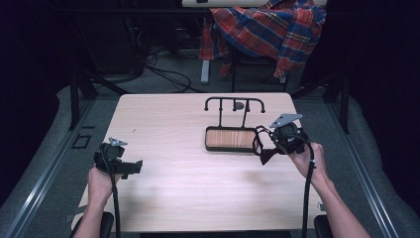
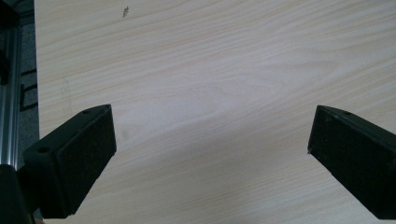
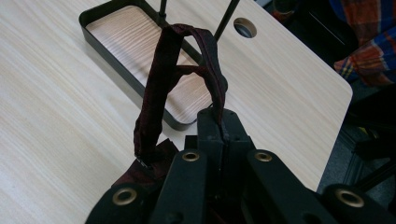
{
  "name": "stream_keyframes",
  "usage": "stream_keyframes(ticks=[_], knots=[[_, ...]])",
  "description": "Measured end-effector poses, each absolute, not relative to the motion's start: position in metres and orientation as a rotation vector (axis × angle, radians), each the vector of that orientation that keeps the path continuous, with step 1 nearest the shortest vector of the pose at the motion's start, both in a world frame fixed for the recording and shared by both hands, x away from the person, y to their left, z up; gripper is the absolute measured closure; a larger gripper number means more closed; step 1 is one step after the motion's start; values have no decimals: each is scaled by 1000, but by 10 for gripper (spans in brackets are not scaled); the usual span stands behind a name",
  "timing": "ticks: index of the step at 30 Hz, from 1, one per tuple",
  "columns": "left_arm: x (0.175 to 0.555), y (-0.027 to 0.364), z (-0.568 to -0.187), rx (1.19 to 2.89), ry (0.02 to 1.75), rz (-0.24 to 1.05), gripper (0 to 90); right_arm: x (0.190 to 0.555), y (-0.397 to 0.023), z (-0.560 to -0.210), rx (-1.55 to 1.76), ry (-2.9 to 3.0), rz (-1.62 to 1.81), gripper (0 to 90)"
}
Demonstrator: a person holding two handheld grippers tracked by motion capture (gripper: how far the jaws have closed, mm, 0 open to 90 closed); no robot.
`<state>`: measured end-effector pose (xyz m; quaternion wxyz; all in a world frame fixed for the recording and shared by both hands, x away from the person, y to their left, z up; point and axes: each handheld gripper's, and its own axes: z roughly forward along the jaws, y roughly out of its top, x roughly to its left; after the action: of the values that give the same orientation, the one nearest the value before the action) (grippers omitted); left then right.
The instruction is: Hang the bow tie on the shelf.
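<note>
- While the right gripper (image 3: 219, 122) has its jaws pressed together, they pinch a dark red strap (image 3: 161, 93) at its upper end; the strap arches up out of the jaws, loops over and hangs back down to a crumpled end by the gripper body.
- Seen from the high view, that right gripper (image 1: 270, 144) sits at about four o'clock from the table's middle, just beside the right end of the tray (image 1: 230, 139), with the strap (image 1: 258, 144) dangling between gripper and tray.
- Left gripper (image 2: 210, 140): its jaws stand wide apart with nothing between them, only bare table (image 2: 210, 70) below. In the high view it (image 1: 133, 167) hovers near the table's left edge, at about eight o'clock, well apart from the tray.
- Open room: the whole near half of the table (image 1: 198, 188) between the two hands is free. The tray and the black rack (image 1: 234, 104) behind it, at twelve o'clock, close off the far middle; the table's right edge lies near the right hand (image 1: 309, 158).
- The strap's long axis runs from the gripper toward the tray, its loop pointing at ten o'clock in the right gripper view. Whether it touches the tray's rim I cannot tell.
</note>
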<state>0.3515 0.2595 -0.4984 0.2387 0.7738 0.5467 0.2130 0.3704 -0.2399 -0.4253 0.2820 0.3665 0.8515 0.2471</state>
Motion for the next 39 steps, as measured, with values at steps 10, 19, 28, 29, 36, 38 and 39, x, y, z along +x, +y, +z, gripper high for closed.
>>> stream_keyframes(ticks=[10, 19, 28, 29, 36, 38, 39], knots=[[352, 260, -499, 2120, 1497, 578, 12, 377, -239, -421, 981, 2269, 670, 895], [352, 260, -499, 2122, 1497, 578, 12, 384, -241, -414, 996, 2239, 696, 895], [351, 259, -499, 2130, 1495, 572, 13, 389, -242, -409, 1000, 2218, 713, 895], [352, 259, -499, 2129, 1493, 574, 13, 390, -242, -407, 1004, 2212, 719, 895], [352, 259, -499, 2133, 1491, 574, 13, 393, -243, -404, 1007, 2205, 731, 895], [351, 259, -499, 2134, 1489, 572, 13, 394, -243, -403, 1009, 2195, 733, 894], [352, 259, -499, 2137, 1489, 573, 13, 395, -243, -402, 1007, 2197, 734, 894]])
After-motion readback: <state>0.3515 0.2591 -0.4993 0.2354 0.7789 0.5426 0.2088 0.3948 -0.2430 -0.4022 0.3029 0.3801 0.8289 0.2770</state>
